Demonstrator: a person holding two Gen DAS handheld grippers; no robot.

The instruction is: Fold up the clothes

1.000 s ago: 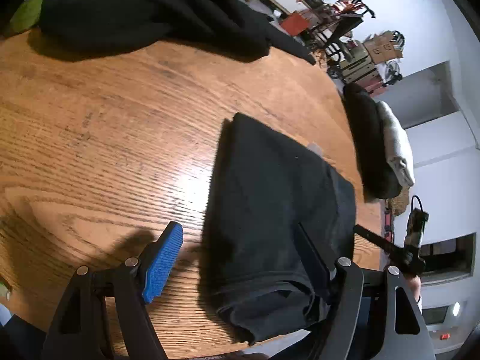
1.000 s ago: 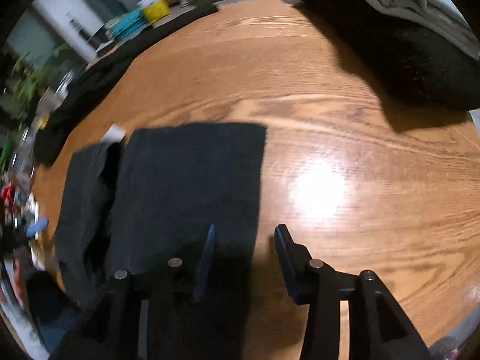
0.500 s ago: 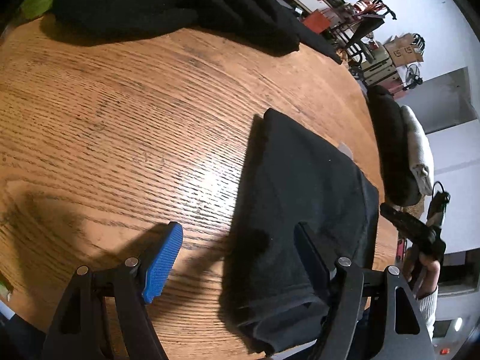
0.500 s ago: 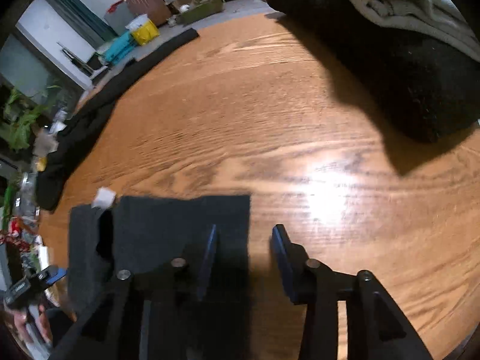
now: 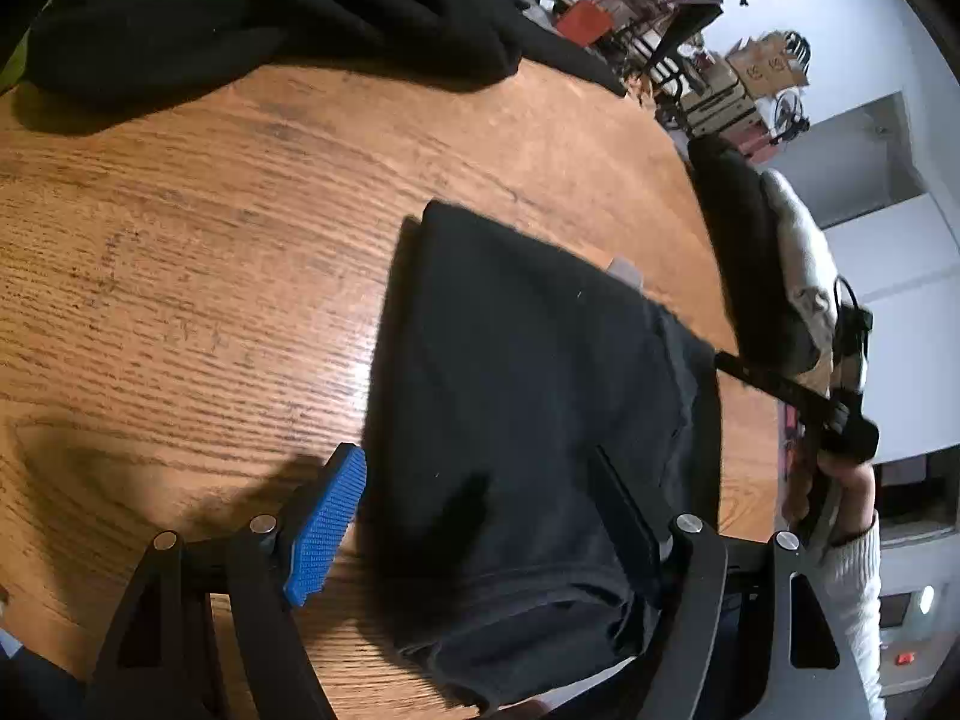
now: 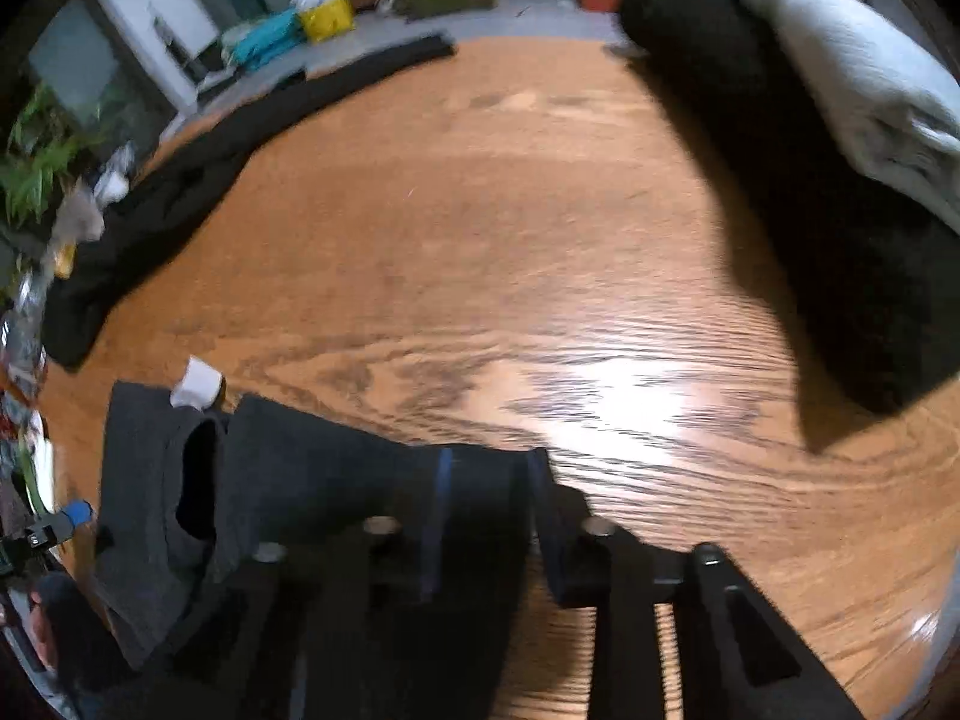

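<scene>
A folded dark grey garment [image 5: 528,420] lies on the round wooden table [image 5: 210,300], a white tag [image 6: 195,384] at its far edge. My left gripper [image 5: 480,516] hangs open over its near end. The blue pad [image 5: 327,528] is over bare wood beside the cloth, and the other finger [image 5: 624,516] is above the fabric. In the right wrist view my right gripper [image 6: 489,471] is closing its jaws on the garment's [image 6: 312,480] corner. That cloth is bunched and raised between the pads. A hand in a white sleeve [image 5: 852,552] holds this gripper.
A heap of black clothing [image 5: 270,18] lies along the table's far side. A stack of folded garments, black [image 6: 810,228] beneath pale grey [image 6: 852,96], sits at the right edge. The table rim [image 5: 744,480] runs just past the dark garment. Room clutter lies beyond.
The right gripper's jaws have narrowed onto the garment's corner, which now bunches up between them. The left gripper has sunk a little toward the cloth and stays open.
</scene>
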